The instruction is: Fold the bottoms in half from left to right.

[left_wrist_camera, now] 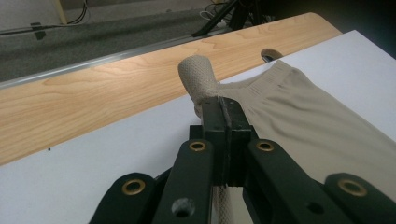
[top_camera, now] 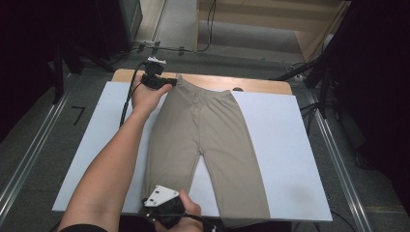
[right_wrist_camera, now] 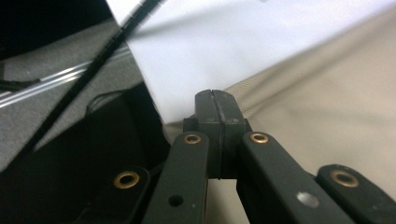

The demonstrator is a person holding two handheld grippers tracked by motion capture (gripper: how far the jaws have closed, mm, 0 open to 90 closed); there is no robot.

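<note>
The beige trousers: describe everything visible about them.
The beige trousers lie flat on the white sheet, waistband at the far edge, legs pointing toward the person. They look like a soft, stretchy knit with a ribbed waistband and a centre seam. The left gripper is shut on the waistband's corner, a fold of cloth bunching up past its fingers. The right gripper is shut at the hem of the leg on the person's left.

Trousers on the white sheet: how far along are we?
Done: the beige trousers lie flat, legs spread on the white sheet. In hand: the left claw is shut on the waistband corner, and the right claw is shut at the left leg's hem. Left: any fold; none is made yet.
</note>
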